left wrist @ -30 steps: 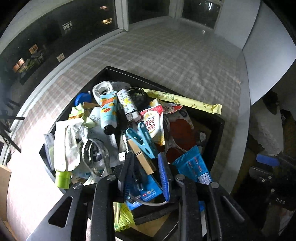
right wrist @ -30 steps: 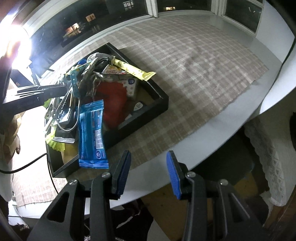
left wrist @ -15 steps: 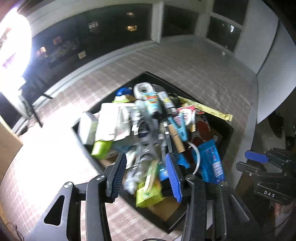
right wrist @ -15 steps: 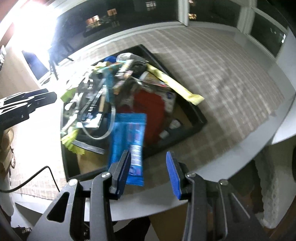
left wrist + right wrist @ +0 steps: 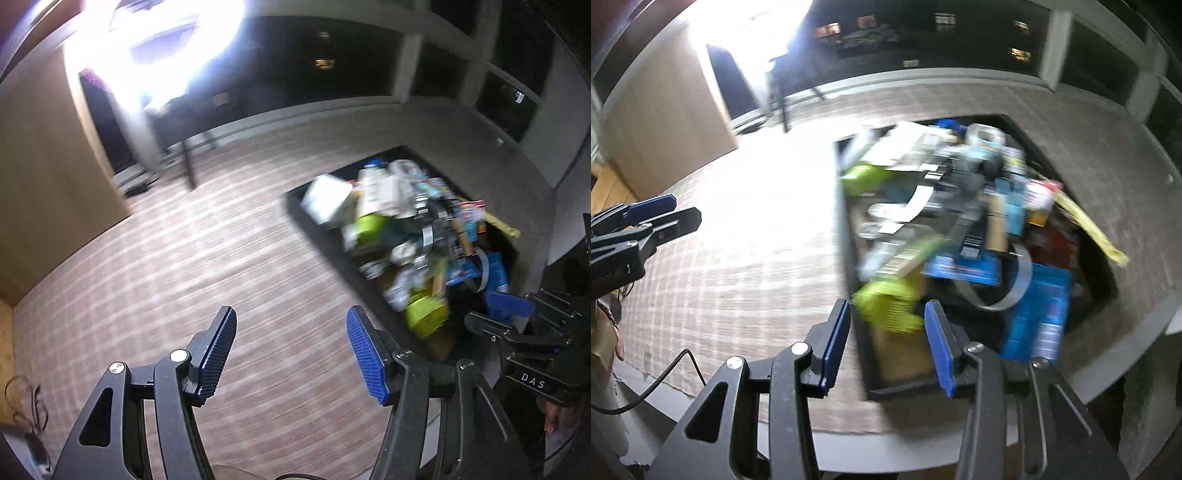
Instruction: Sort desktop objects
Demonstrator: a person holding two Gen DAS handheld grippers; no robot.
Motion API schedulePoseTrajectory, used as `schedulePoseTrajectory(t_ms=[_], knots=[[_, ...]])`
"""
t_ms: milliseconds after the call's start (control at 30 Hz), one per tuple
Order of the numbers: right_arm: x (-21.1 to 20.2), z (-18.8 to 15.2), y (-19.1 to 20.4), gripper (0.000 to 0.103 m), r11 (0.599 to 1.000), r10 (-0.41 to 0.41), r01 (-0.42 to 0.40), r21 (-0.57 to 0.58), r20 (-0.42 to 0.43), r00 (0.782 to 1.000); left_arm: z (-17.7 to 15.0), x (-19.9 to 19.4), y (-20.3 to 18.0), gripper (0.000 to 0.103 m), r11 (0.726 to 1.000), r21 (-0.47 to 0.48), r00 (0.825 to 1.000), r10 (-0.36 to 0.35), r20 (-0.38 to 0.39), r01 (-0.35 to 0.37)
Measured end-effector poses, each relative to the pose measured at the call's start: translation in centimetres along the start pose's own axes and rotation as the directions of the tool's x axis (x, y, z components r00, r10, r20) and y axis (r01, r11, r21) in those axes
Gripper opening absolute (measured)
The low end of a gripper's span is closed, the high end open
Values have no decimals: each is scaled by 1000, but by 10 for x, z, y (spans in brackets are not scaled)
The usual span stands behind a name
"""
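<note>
A black tray (image 5: 314, 229) (image 5: 846, 236) heaped with mixed objects sits on the checked tablecloth; the view is blurred by motion. A lime green packet (image 5: 886, 302) (image 5: 424, 314) lies at the tray's near end, a blue packet (image 5: 1038, 317) at its near right. My left gripper (image 5: 291, 350) is open and empty over bare cloth, left of the tray. My right gripper (image 5: 886, 343) is open and empty, above the tray's near end with the lime packet between its fingers in view. The right gripper also shows at the left wrist view's right edge (image 5: 509, 314), the left gripper at the right wrist view's left edge (image 5: 646, 221).
A checked tablecloth (image 5: 184, 277) covers the table left of the tray. A yellow strip (image 5: 1089, 229) hangs over the tray's right rim. A bright lamp (image 5: 147, 44) glares at the back left beside a brown panel (image 5: 44, 166). A black cable (image 5: 665, 380) lies at the near left edge.
My left gripper has swung left off the tray to the bare cloth and opened wider. My right gripper has moved left over the tray's near end.
</note>
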State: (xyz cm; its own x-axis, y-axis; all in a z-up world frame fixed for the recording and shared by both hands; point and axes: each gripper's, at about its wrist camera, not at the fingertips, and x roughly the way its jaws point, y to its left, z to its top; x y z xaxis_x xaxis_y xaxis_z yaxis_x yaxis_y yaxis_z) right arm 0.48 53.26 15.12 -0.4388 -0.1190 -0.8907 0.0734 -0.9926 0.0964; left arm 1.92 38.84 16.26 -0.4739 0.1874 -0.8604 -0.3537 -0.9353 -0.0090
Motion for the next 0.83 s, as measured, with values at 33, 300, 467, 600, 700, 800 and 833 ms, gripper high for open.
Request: schedulePoseTrajectory(t_ms=[33, 300, 467, 600, 700, 800, 833], knots=[[2, 1, 15, 43, 1000, 6, -5, -15, 2, 1000, -7, -2, 18, 60, 1000, -22, 1000, 19, -2, -19], [30, 11, 135, 44, 989, 74, -75, -127, -8, 997, -61, -11, 121, 60, 988, -126, 996, 87, -29, -90], [49, 12, 201, 44, 976, 108, -113, -187, -36, 993, -91, -13, 178, 61, 973, -197, 992, 112, -53, -120], [60, 12, 241, 44, 966, 127, -135, -222, -53, 991, -109, -16, 215, 61, 958, -251, 990, 130, -60, -141], [67, 13, 265, 44, 959, 134, -145, -245, -61, 989, -120, -18, 235, 61, 948, -279, 988, 138, -64, -151], [73, 12, 284, 44, 953, 137, -150, -262, -66, 988, -125, -17, 251, 61, 944, -289, 987, 149, -65, -162], [75, 12, 290, 44, 952, 137, -150, -267, -68, 988, -128, -16, 256, 61, 941, -296, 986, 150, -66, -163]])
